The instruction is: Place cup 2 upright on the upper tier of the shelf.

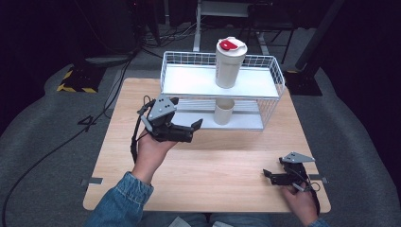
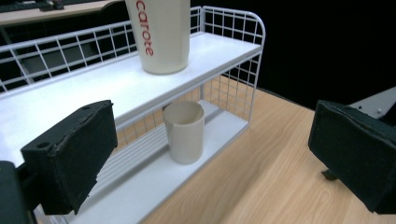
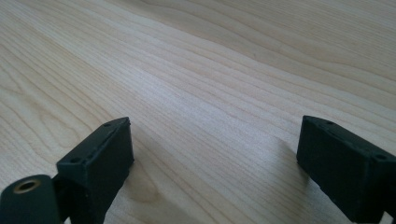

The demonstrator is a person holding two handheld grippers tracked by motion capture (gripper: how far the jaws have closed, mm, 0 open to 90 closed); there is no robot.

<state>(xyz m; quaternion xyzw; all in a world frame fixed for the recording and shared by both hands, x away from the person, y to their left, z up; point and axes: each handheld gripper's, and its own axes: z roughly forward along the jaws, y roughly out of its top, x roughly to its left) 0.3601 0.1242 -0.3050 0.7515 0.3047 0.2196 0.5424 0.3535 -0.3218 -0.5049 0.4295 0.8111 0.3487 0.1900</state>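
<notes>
From the high view I see my left gripper [image 1: 189, 128] held above the bench [image 1: 222, 165], its fingers pointing toward the white wire rack [image 1: 272, 78] at the far side. My fingers there stand wide apart with nothing between them. The small beige cup [image 1: 223, 112] stands upright on the rack's lower shelf, near my fingertips but apart from them. On the upper shelf, directly above it, stands a tall white tumbler [image 1: 229, 64] with a red-and-white lid.

My left gripper view [image 2: 205, 163] brings the cup [image 2: 184, 132] much closer: it is open-topped and empty as far as I can see, sitting on the lower shelf under the edge of the upper one, and it lies in the gap between my two black fingers [image 2: 74, 154], farther off. This view also shows red lettering on the tumbler [image 2: 161, 35], while its lid is cut off at the top.

My right gripper [image 1: 272, 176] rests low at the near right corner of the bench, well apart from the rack. Its own view [image 3: 212, 158] gives only bare wood grain between my fingers [image 3: 100, 161], which stand open and hold nothing.
</notes>
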